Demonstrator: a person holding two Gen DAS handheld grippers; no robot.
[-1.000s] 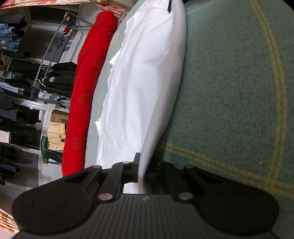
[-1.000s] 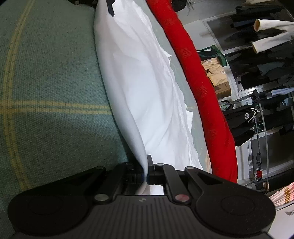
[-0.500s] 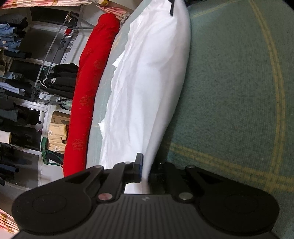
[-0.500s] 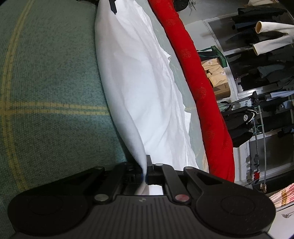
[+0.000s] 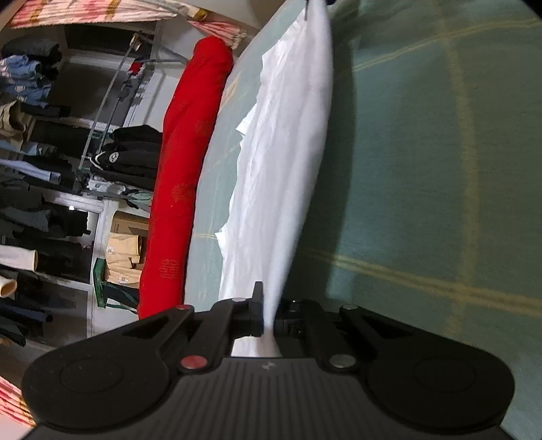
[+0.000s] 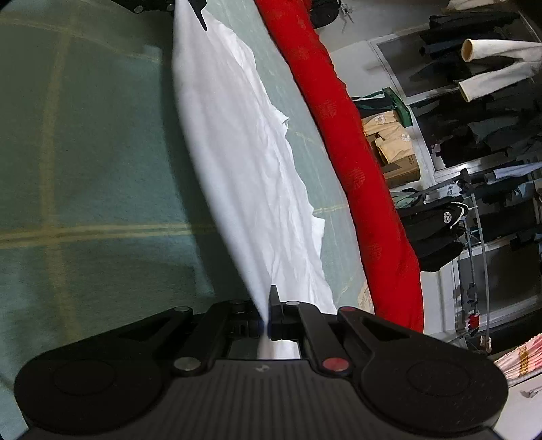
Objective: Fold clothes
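Observation:
A white garment (image 5: 284, 152) is stretched taut between my two grippers above a green blanket with yellow stripes (image 5: 423, 169). My left gripper (image 5: 269, 314) is shut on one end of its lifted edge. At the other end my right gripper (image 6: 264, 314) is shut on the same white garment (image 6: 237, 162). The lower part of the cloth lies wrinkled on the blanket (image 6: 84, 152). Each wrist view shows the other gripper's dark fingers (image 6: 200, 10) at the far top, pinching the cloth's far end.
A long red rolled bolster (image 5: 183, 176) (image 6: 359, 169) lies along the bed's far edge beside the garment. Beyond it stand shelves with dark folded clothes (image 5: 128, 155), a cardboard box (image 6: 393, 145), a metal rack (image 5: 111, 88) and hanging jackets (image 6: 491, 61).
Both grippers have lifted the held edge higher off the blanket, so the cloth hangs straighter and casts a wider shadow. Both grips are unchanged.

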